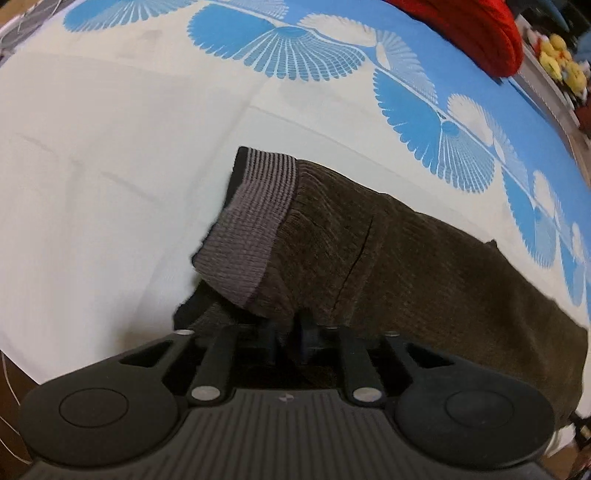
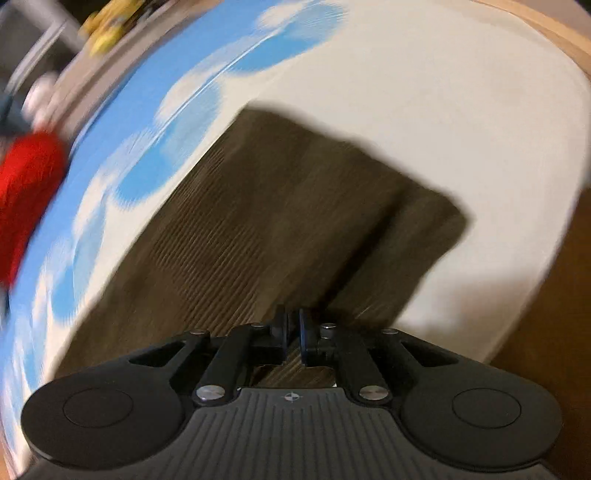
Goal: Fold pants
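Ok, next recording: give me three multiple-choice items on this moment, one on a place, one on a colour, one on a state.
1. Where does the red bundle lie?
A. At the far edge of the sheet, apart from the pants
B. On top of the pants
C. Between the fingers of a hand-held gripper

2. What colour is the ribbed waistband?
A. Yellow
B. Grey
C. Blue

3. How do the jaws of the right hand-held gripper stand?
A. Wide apart
B. Nearly together
C. Out of view

Key: 1 A, bare sheet separates it from the brown pants. 2 B, grey stripes beside brown corduroy. 3 B, only a thin slit shows between its pads.
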Available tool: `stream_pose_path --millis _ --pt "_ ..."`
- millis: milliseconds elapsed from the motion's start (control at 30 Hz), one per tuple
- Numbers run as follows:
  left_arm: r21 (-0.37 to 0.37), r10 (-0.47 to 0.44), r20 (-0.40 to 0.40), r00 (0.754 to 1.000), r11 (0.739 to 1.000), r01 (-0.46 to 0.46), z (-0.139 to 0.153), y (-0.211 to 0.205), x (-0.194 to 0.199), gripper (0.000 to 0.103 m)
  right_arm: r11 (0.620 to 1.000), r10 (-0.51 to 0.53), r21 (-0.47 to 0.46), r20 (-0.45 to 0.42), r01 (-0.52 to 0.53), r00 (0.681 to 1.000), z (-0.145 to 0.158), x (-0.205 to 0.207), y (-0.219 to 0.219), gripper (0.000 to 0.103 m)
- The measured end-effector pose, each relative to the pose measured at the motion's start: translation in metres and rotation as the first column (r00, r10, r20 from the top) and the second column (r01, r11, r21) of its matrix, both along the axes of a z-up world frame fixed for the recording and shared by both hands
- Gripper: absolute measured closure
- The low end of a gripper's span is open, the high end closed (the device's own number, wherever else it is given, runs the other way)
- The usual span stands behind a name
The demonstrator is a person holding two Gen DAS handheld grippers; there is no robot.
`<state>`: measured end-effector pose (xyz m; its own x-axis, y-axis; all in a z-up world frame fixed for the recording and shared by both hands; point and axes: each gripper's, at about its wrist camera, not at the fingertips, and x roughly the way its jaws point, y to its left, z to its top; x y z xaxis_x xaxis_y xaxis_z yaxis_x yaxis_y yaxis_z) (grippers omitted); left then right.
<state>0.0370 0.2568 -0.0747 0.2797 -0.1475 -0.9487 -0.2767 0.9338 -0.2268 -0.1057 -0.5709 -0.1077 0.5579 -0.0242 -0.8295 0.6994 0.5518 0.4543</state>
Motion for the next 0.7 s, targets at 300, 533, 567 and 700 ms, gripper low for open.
stream_pose_path --millis 300,533,567,700 --pt "0.009 0.084 -0.032 0.996 0.996 -0.084 -0.004 -0.004 0.005 0.061 0.958 -0.255 0.164 0.101 0.237 0.962 -0.026 -0.016 -0.054 0.068" --pt "0.012 0.113 -0.043 0.993 0.994 -0.113 -0.009 0.006 0.009 0.065 0.945 -0.289 0.180 0.078 0.272 0.954 -0.038 0.001 -0.061 0.067" --pt "0.018 0.113 -0.036 0.993 0.994 -0.112 -0.008 0.006 0.010 0.075 0.948 -0.292 0.159 0.080 0.277 0.953 -0.037 0.002 -0.060 0.073" --pt "0.006 0.103 0.030 0.994 0.995 -0.103 0.006 0.007 0.010 0.088 0.973 -0.230 0.086 0.208 0.216 0.951 -0.010 0.011 -0.054 0.093"
